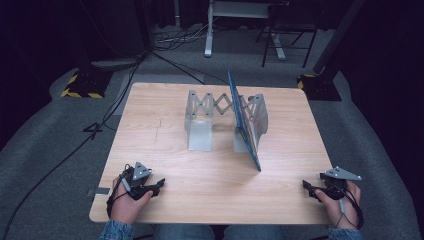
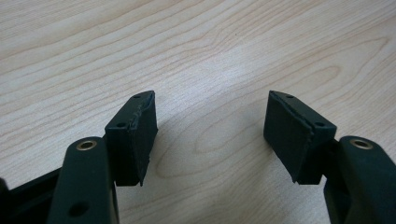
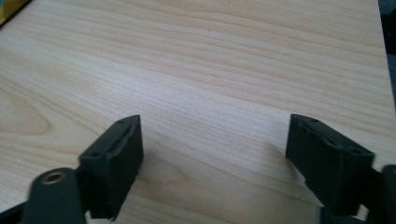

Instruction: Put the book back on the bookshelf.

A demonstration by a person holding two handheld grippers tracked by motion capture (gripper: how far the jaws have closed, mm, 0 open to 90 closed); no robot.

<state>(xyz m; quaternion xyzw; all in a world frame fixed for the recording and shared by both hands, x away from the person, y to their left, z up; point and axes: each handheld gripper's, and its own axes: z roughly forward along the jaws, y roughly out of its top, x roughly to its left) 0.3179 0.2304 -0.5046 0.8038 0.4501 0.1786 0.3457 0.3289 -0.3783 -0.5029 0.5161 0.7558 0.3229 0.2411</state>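
Wood table (image 1: pixel 165 145): blue board (image 1: pixel 244 122) in metal rack (image 1: pixel 200 120) mid-table, well apart from both grippers' jaws; jaws apart, empty.

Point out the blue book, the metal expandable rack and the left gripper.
blue book (image 1: pixel 244 117), high view, on its upright blue cover.
metal expandable rack (image 1: pixel 199 131), high view, on its left end plate.
left gripper (image 2: pixel 210 135), left gripper view, midway between its open fingertips.

A light wooden tabletop (image 1: pixel 165 150) stands on grey carpet (image 1: pixel 45 135), with black cables (image 1: pixel 107 112) trailing across the floor at its left, 2 yellow-and-black striped stand bases (image 1: pixel 80 85) near its far corners and a white desk leg (image 1: pixel 208 30) behind.
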